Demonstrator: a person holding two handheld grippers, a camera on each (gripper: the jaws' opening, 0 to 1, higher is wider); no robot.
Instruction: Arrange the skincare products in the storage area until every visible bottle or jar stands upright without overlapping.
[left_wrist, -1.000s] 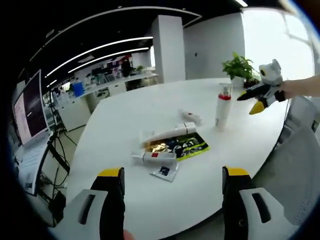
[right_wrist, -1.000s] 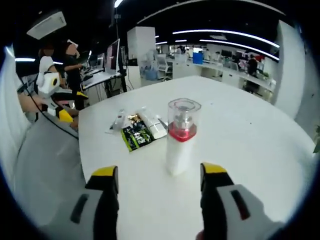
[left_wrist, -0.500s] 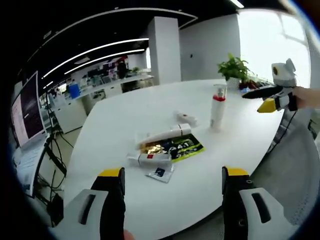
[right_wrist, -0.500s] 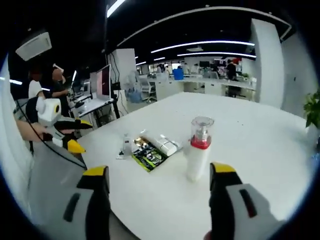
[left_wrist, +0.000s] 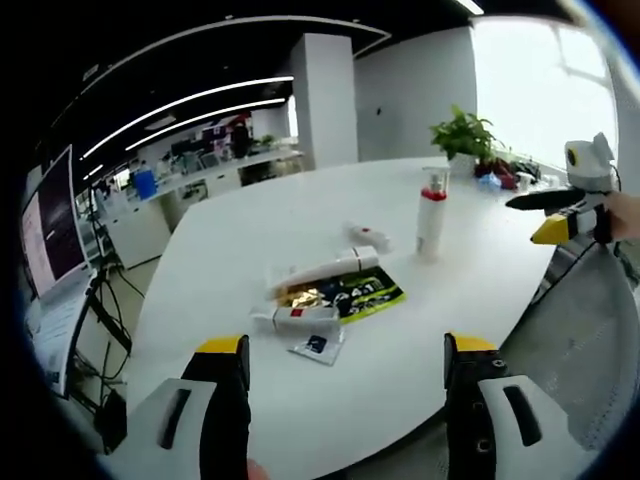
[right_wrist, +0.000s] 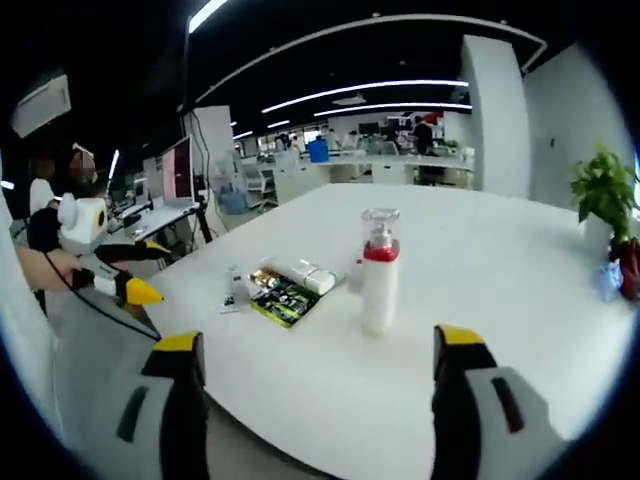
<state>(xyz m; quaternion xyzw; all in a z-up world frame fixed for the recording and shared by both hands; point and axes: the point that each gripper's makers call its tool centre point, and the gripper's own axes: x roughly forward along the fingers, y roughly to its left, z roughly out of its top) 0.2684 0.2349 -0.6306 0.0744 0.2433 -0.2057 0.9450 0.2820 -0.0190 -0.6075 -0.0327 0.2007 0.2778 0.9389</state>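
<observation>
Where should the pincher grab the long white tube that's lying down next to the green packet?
Probably across the middle of the long white tube, coming down from above. It lies flat on the table, so only its top and long sides are free, and the green packet crowds one side. The left gripper, open, is nearest.

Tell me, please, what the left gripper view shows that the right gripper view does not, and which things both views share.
The left gripper view alone shows a small white item lying beyond the tubes. The right gripper view alone shows a blue object beside the plant. Both share the white table, the upright pump bottle with its red collar, the green-and-black packet, the lying white tubes and the plant. Each view also shows its own open claw and the other claw off to one side.
</observation>
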